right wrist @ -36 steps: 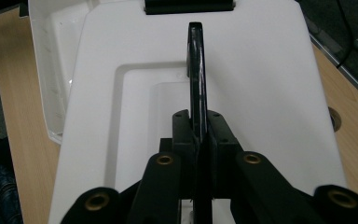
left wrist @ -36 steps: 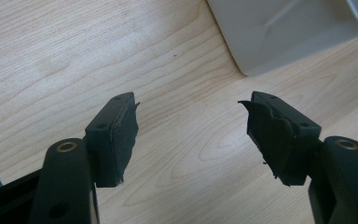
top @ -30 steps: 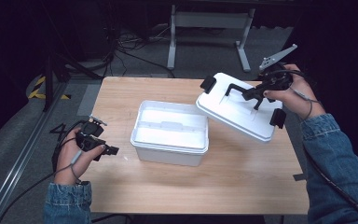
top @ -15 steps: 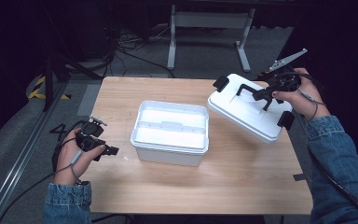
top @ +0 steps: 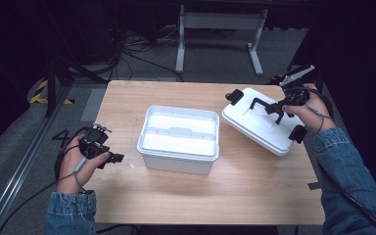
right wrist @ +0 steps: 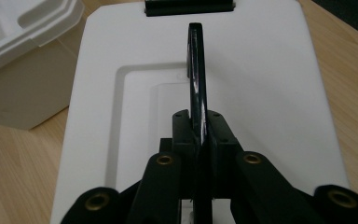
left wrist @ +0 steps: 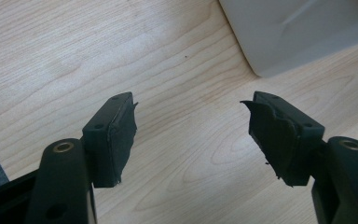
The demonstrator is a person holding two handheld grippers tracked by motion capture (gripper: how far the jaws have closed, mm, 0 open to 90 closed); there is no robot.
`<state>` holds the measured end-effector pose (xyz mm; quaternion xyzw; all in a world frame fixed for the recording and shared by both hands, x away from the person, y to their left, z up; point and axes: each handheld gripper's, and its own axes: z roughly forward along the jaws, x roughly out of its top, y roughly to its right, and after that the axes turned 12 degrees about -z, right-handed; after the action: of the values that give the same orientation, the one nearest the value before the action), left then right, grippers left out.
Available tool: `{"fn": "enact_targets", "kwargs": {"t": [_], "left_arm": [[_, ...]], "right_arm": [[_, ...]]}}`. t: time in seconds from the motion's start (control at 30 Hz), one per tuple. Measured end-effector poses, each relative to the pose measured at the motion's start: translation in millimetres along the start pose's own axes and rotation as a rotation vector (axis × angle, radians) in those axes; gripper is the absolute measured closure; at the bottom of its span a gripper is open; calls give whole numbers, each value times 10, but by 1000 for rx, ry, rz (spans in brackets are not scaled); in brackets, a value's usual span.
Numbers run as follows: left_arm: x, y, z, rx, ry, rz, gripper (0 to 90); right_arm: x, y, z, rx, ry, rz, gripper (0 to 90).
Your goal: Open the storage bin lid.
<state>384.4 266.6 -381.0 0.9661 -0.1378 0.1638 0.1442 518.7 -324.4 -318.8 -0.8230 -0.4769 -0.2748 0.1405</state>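
An open white plastic box (top: 178,138) stands in the middle of the wooden table (top: 127,98). Its white lid (top: 259,125) with black clips lies tilted at the right, held by its black handle (right wrist: 196,70). My right gripper (top: 280,108) is shut on that handle, the jaws clamped on its thin bar (right wrist: 199,126). My left gripper (top: 108,157) hovers low over the table left of the box, open with nothing between its pads (left wrist: 116,135). A corner of the box (left wrist: 298,32) lies ahead of it.
The table's right edge runs just beyond the lid. A metal stand (top: 220,22) and cables (top: 132,44) sit on the floor behind the table. Bare wood lies in front of the box and at the left.
My right gripper has carried the lid to the right and lowered it toward the table's right side. The left gripper has stayed where it was.
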Motion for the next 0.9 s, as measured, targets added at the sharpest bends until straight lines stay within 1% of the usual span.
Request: {"fn": "enact_targets", "kwargs": {"t": [0.07, 0.1, 0.2, 0.23, 0.27, 0.33, 0.37, 0.5, 0.53, 0.57, 0.77, 0.8, 0.9], "left_arm": [[0, 0, 2, 1, 0, 0, 325], [-1, 0, 5, 1, -2, -1, 323], [0, -2, 8, 4, -6, 5, 322], [0, -2, 8, 4, -6, 5, 321], [1, -1, 10, 4, -7, 6, 321], [0, 1, 11, 4, -8, 6, 321], [2, 1, 15, 6, -10, 9, 320], [4, 5, 29, 6, -9, 5, 320], [4, 5, 29, 6, -9, 5, 320], [6, 5, 32, 7, -12, 7, 320], [12, 4, 37, 5, -20, 8, 320], [15, 8, 40, 4, -25, 6, 320], [18, 13, 48, 6, -28, 9, 320]], "right_arm": [[-19, 3, 34, 0, -2, 2, 842], [-62, 13, 102, 3, -4, 4, 842], [-118, 27, 176, 3, -8, 13, 843], [-118, 27, 176, 3, -8, 13, 843], [-170, 41, 233, 6, -11, 25, 843], [-189, 47, 251, 7, -12, 28, 842], [-239, 54, 307, 5, -15, 38, 842], [-318, 59, 401, 9, -18, 49, 842], [-318, 59, 401, 9, -18, 49, 842], [-363, 67, 452, 13, -24, 57, 843], [-473, 84, 565, 16, -32, 82, 842], [-505, 81, 608, 22, -34, 80, 842], [-543, 76, 664, 23, -38, 84, 842]]}}
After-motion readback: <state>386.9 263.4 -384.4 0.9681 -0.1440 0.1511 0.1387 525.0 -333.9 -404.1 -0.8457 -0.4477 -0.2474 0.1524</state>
